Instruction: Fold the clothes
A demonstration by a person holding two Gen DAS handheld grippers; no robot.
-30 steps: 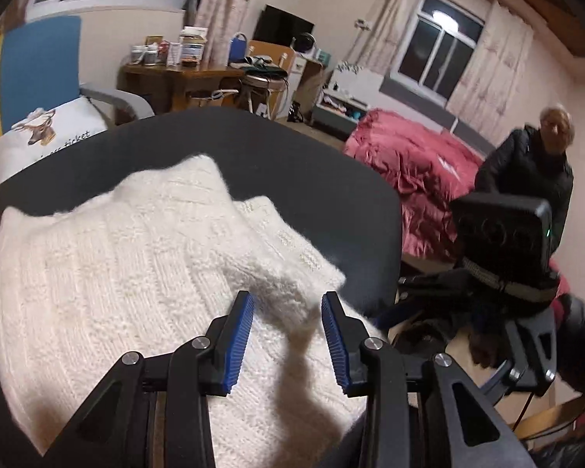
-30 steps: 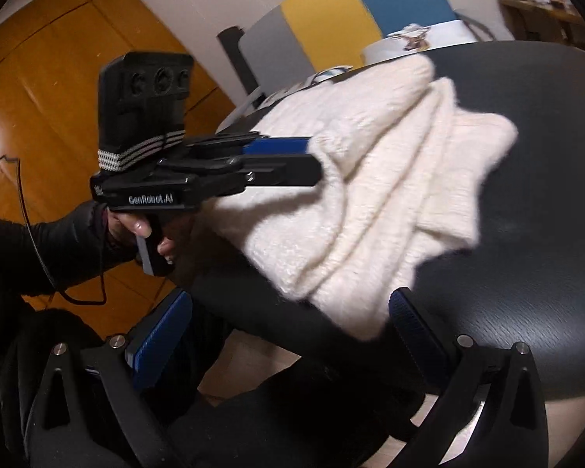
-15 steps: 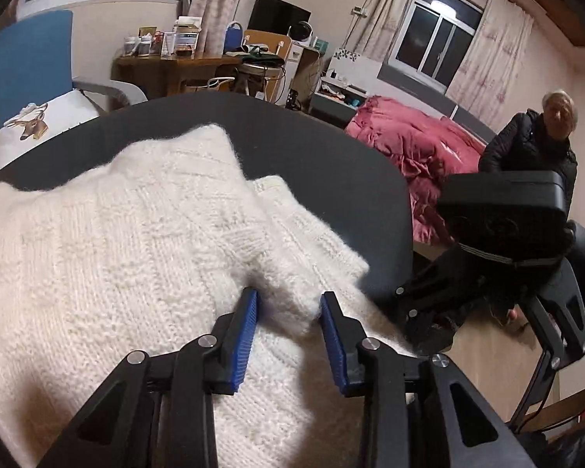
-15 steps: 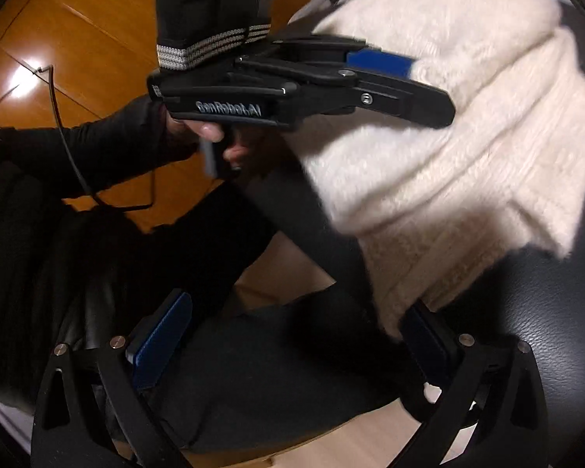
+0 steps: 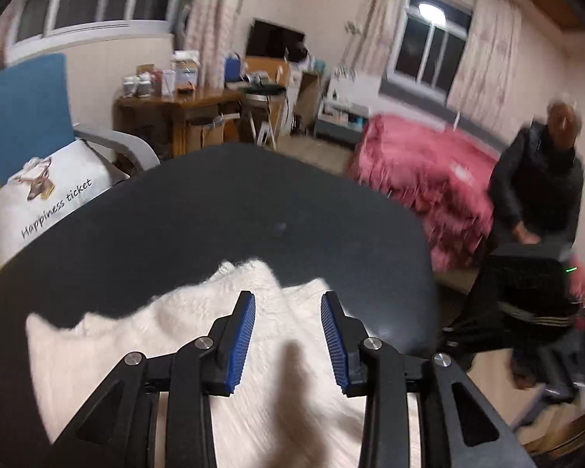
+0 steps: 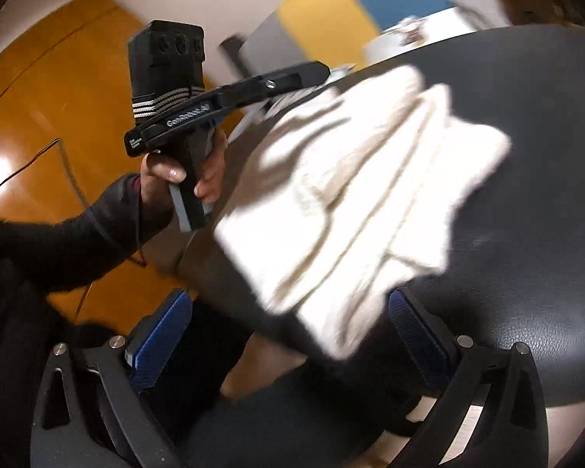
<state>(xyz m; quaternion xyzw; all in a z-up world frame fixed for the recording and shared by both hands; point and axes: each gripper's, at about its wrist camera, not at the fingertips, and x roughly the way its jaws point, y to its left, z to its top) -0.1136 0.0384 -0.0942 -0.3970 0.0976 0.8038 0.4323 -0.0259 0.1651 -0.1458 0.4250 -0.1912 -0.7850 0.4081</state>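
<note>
A white knit sweater [image 6: 370,179] lies folded on the round black table [image 6: 534,234], its near corner reaching over the table's edge. My left gripper [image 5: 286,304] hovers open above the sweater [image 5: 167,335], with nothing between its blue pads. From the right wrist view a hand holds that left gripper [image 6: 319,72] over the sweater's far-left side. My right gripper [image 6: 288,312] stands wide open at the table's near edge. The sweater's overhanging corner sits between its fingers [image 6: 413,319] but is not clamped. Both views are blurred by motion.
A person in a dark jacket [image 5: 538,179] bends at the right beside a pink bed cover [image 5: 421,179]. A blue-backed chair with a printed cushion [image 5: 46,191] stands left of the table. A cluttered wooden desk [image 5: 175,109] is behind. Orange wooden floor [image 6: 58,97] lies left.
My left gripper has drawn back and risen off the sweater, so more bare table shows beyond it. The right wrist view has swung, and the sweater's corner now hangs over the near edge.
</note>
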